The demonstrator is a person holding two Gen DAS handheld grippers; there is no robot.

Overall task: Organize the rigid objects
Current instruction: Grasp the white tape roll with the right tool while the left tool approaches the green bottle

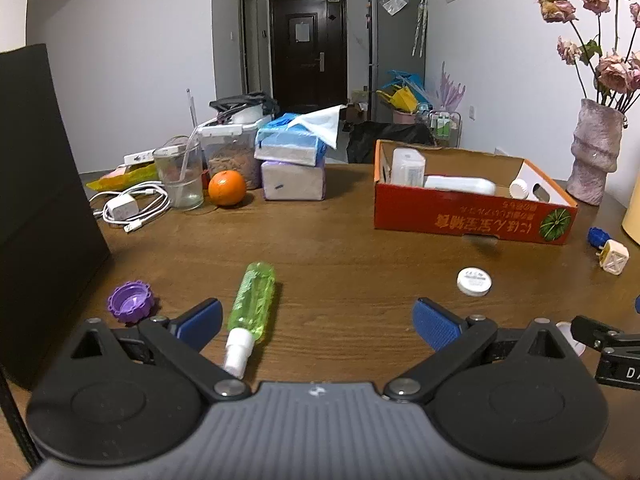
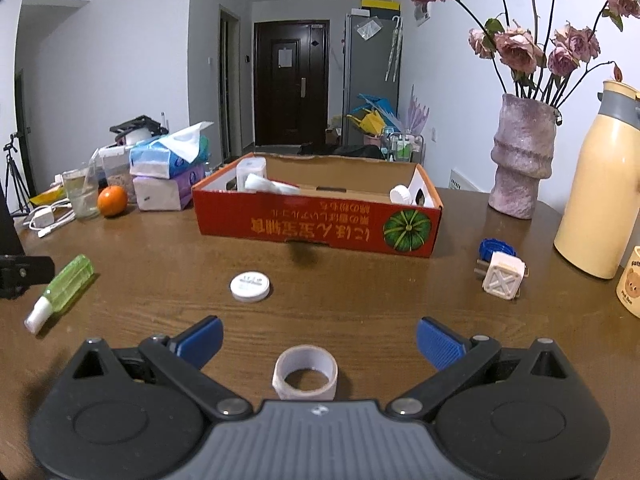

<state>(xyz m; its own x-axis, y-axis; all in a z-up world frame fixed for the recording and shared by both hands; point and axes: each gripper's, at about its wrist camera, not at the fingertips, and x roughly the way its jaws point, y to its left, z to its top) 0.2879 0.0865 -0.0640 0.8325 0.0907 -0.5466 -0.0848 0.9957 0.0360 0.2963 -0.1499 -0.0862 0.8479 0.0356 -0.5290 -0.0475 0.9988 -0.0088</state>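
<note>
While both claws hang spread and empty over the table [image 1: 340, 240], left gripper [image 1: 318, 320] has the green spray bottle [image 1: 250, 308] at 11 o'clock, just inside its left finger, long axis running toward 12 (nozzle nearest). Right gripper [image 2: 320, 340] straddles the tape roll [image 2: 305, 372], dead centre. Red box [image 2: 316, 222] at 12.
</note>
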